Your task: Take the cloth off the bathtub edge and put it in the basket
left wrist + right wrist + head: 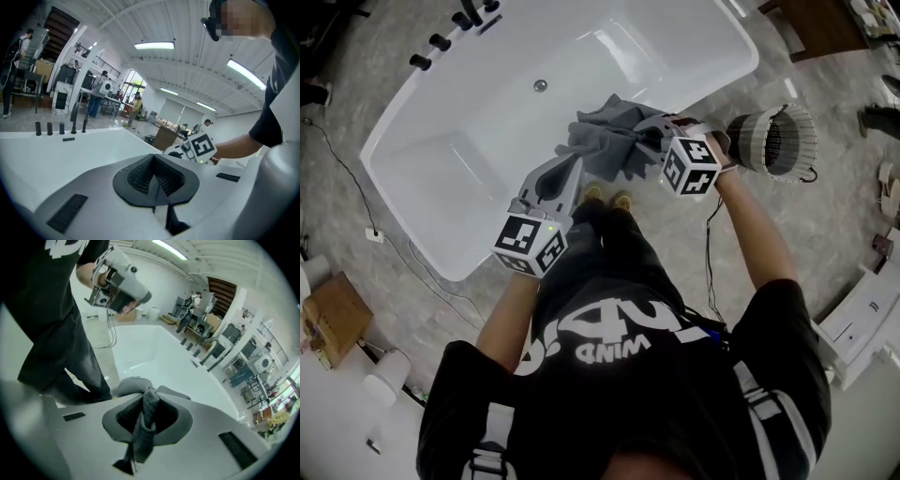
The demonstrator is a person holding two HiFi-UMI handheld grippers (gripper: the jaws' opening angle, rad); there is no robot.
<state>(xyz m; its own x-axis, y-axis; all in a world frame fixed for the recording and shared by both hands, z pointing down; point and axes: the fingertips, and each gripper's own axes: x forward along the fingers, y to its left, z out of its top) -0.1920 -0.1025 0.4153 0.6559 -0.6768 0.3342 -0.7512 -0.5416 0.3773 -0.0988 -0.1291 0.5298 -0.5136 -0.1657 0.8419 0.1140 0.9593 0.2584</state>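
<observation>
A grey cloth [605, 131] hangs bunched above the near rim of the white bathtub [422, 225]. My right gripper [649, 134] is shut on it. In the right gripper view a fold of the cloth [144, 420] is pinched between the dark pads, and the rest bulges past the tips. My left gripper [572, 167] points at the cloth's lower left edge. In the left gripper view its jaws [153, 161] are shut with nothing between them. The woven basket [778, 141] stands on the floor right of the tub, just beyond my right hand.
Black faucet knobs [450, 33] stand on the tub's far left rim. A cardboard box [333, 314] and a cable lie on the floor to the left. A white cabinet [862, 319] is at the right. People and furniture fill the room beyond the tub [70, 150].
</observation>
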